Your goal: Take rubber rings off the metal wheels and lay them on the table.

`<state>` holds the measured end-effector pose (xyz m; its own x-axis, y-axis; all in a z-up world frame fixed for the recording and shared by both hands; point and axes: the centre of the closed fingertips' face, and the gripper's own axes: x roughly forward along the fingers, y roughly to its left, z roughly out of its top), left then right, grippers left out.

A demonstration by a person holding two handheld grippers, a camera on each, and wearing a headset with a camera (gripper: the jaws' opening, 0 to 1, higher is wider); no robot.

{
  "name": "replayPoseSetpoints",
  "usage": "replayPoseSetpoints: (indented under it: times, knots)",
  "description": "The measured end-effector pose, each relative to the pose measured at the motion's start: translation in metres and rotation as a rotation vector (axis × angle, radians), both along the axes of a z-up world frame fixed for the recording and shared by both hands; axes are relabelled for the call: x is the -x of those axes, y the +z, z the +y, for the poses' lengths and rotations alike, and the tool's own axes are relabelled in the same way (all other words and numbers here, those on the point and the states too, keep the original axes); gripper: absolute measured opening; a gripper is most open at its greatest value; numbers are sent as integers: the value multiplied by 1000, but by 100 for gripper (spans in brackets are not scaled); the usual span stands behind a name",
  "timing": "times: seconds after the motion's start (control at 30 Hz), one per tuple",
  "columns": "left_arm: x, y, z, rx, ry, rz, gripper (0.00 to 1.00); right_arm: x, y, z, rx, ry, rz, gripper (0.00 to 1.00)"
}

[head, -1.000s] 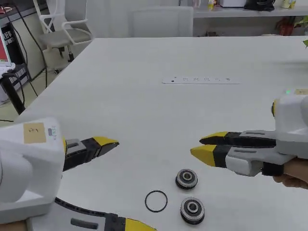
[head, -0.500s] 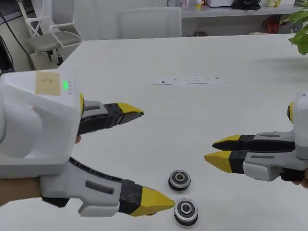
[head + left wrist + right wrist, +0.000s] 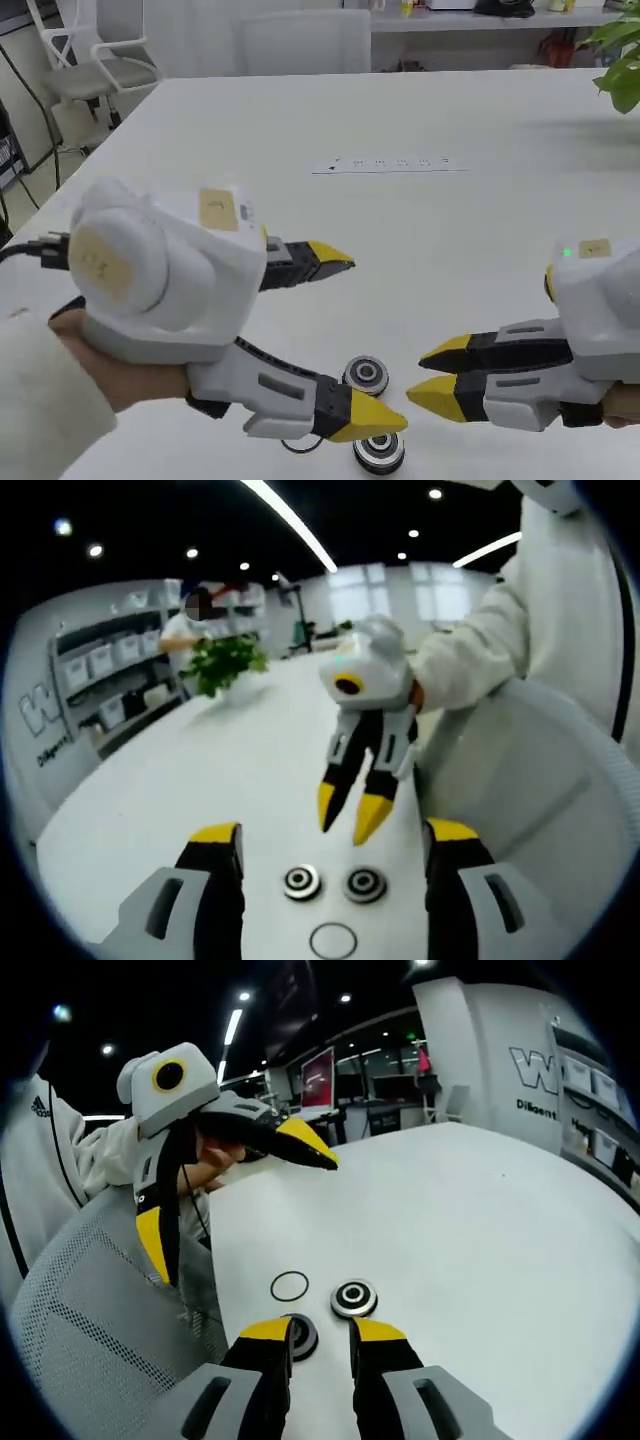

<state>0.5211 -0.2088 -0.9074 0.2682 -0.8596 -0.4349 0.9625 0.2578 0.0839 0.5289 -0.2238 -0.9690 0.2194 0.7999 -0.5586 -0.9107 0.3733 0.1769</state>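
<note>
Your left tool (image 3: 370, 342) hangs spread wide above the rubber ring (image 3: 333, 941) lying flat near the surface's (image 3: 400, 230) near edge, beside two metal wheels (image 3: 366, 375); your right tool (image 3: 424, 372) is narrowly parted, gripping nothing.

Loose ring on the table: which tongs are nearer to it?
Left. The left tongs, wide open, frame the ring between their jaws; the right tongs sit on the far side of the wheels from it.
</note>
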Motion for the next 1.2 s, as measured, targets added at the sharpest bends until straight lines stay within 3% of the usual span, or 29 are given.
replayPoseSetpoints:
  times: [0.07, 0.17, 0.33, 0.37, 0.4, 0.47, 0.63, 0.73, 0.83, 1.0, 1.2]
  knots:
    - [1, -13, 2, 7, 9, 26, 70, 4, -7, 0, 19, 24, 10, 19]
    - [2, -25, 0, -3, 9, 24, 67, 9, -14, 3, 35, 47, 28, 19]
    - [5, -44, -4, -14, 5, 35, 45, 19, -31, 4, 95, 96, 50, 20]
    - [5, -47, -5, -12, 7, 45, 42, 20, -33, 3, 103, 100, 51, 20]
    - [6, -53, -4, -20, 15, 82, 40, 22, -34, 3, 109, 107, 49, 19]
    - [6, -60, -3, -43, 16, 79, 41, 22, -34, 3, 113, 110, 52, 20]
    - [8, -69, -7, -62, 6, 83, 38, 26, -41, 6, 126, 123, 64, 20]
    - [8, -79, -8, -90, 16, 107, 37, 30, -46, 6, 147, 141, 65, 20]
    - [9, -88, -7, -136, 5, 88, 35, 33, -49, 9, 153, 155, 73, 20]
    - [12, -89, -9, -123, 1, 118, 28, 31, -50, 8, 164, 157, 56, 20]
    - [12, -94, -8, -139, 5, 122, 25, 29, -50, 7, 173, 149, 46, 20]
